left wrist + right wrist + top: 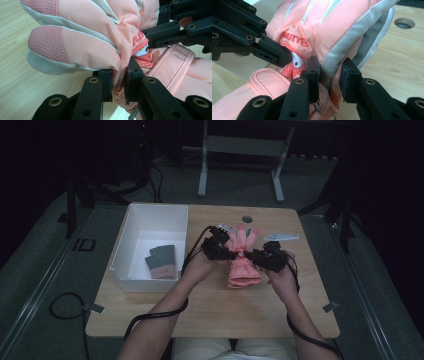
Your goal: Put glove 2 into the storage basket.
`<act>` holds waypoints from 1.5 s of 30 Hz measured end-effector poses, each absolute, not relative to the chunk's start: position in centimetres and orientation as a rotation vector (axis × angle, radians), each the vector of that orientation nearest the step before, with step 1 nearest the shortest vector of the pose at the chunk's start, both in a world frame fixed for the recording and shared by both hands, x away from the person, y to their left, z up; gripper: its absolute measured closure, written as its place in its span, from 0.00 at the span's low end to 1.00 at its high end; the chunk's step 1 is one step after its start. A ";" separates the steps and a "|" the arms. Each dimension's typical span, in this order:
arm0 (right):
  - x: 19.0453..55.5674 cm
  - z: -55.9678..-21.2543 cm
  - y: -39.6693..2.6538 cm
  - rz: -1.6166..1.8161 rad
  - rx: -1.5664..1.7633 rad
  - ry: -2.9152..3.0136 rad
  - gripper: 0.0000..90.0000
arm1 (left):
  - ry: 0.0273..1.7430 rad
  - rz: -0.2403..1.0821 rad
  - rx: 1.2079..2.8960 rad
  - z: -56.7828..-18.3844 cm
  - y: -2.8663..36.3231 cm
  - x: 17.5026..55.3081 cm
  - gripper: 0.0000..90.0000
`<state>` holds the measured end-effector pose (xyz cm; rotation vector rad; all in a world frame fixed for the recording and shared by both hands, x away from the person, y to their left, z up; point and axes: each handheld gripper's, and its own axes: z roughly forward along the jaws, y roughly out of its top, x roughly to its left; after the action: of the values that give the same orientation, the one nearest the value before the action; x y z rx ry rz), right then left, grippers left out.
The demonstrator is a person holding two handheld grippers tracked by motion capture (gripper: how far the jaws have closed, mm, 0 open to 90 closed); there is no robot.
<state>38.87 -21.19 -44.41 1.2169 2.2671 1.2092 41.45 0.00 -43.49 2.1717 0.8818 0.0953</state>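
The padded pink fabric ski glove (pixel 243 261) hangs between both grippers, long axis pointing away from the person; left fingers (pixel 106 85) and right fingers (pixel 313 75) clamp its opposite edges; the white plastic bin (pixel 131 222) lies beyond the left fingers.

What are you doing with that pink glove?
A person holds a black gripper in each hand, and both are pinching the pink glove at its wrist, one from each side. The left gripper and the right gripper are each shut on its fabric over the wooden table. Beside them is a white bin with a grey glove inside.
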 end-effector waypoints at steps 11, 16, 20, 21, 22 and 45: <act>39.1 -41.3 -18.7 1.236 1.139 2.264 0.79 | 0.901 0.145 2.155 -40.0 2.7 41.2 0.87; 39.3 -40.2 -17.5 1.252 1.123 2.254 0.79 | 0.903 0.172 2.167 -38.6 3.8 41.1 0.87; 39.5 -39.1 -16.4 1.271 1.111 2.250 0.79 | 0.906 0.189 2.178 -37.2 4.9 41.1 0.87; 39.5 -38.5 -15.7 1.285 1.100 2.245 0.79 | 0.908 0.201 2.174 -36.5 5.5 41.1 0.87; 39.5 -38.3 -15.5 1.291 1.098 2.244 0.79 | 0.909 0.205 2.173 -36.2 5.8 41.0 0.87; 40.4 -34.2 -7.6 1.352 0.968 2.286 0.79 | 1.004 0.298 2.146 -31.8 13.7 39.9 0.87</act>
<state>40.40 -7.59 -34.25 0.9675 2.2862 1.3524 39.89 13.72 -31.81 2.1462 1.0039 0.2980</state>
